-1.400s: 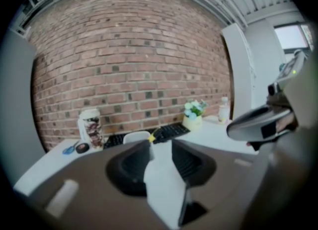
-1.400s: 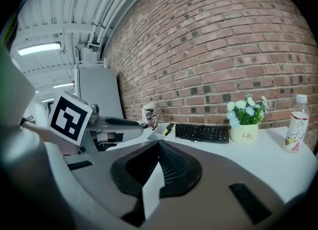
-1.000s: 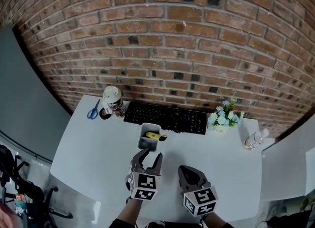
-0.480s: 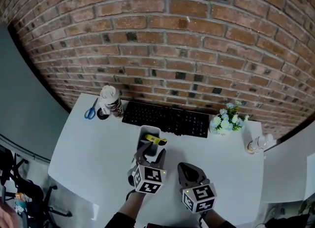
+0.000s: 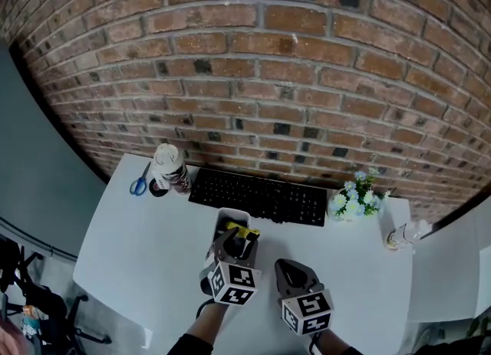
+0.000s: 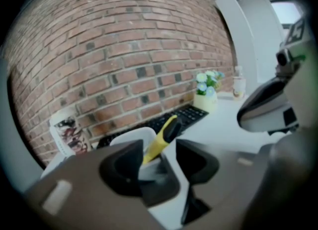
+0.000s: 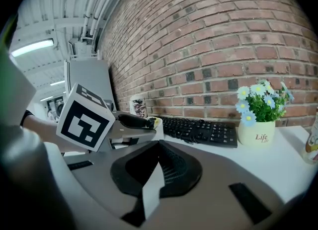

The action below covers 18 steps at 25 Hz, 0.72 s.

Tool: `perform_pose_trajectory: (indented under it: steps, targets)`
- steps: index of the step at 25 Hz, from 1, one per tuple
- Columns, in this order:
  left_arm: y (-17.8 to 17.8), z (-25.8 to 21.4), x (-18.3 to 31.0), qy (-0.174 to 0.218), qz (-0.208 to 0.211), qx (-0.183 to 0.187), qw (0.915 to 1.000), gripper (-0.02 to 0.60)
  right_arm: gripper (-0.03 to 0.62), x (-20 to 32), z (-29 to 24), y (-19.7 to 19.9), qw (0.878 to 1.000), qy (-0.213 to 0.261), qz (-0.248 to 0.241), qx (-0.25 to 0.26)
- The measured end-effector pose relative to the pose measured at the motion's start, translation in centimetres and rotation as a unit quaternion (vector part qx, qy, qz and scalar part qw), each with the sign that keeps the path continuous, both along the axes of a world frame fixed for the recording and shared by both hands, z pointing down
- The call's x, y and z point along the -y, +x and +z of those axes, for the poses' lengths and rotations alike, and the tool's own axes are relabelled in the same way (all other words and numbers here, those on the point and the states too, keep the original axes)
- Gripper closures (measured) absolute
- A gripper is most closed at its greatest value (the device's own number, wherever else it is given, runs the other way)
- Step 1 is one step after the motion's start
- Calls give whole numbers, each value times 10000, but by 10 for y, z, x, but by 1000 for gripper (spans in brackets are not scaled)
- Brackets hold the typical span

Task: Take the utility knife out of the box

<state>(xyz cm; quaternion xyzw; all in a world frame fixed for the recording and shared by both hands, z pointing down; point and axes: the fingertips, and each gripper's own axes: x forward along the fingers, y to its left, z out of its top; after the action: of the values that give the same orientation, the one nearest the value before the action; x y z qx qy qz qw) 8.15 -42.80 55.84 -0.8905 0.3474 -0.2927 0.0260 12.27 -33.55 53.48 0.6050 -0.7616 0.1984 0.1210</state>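
The left gripper (image 5: 234,244) had moved forward and down across the surface (image 5: 138,238) to the box (image 5: 230,214), which it was short of a second earlier. Its jaws had just been opening and now stood spread wide. In the left gripper view the knife (image 6: 161,142) leaned in the box, its yellow handle poking above the rim in line with the gap between the jaws. Nothing was gripped yet. The jaw tips seemed to be at the box's near wall, though the blur made it hard to say whether they flanked the handle. This looked like the approach ending, with the closing on the handle to come. The right gripper (image 5: 295,273) hung beside it, jaws clenched and empty.
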Motion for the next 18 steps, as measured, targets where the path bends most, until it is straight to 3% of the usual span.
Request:
perform_pose_trajectory:
  steps: [12,18]
  targets:
    - [12,3,15,77,86,141,9998,394,586,18,8,3,10000,-61,-48,-60]
    - [14,1,17,202,106,205,9995,434,586,23,11,8,9999,-105,22,-26]
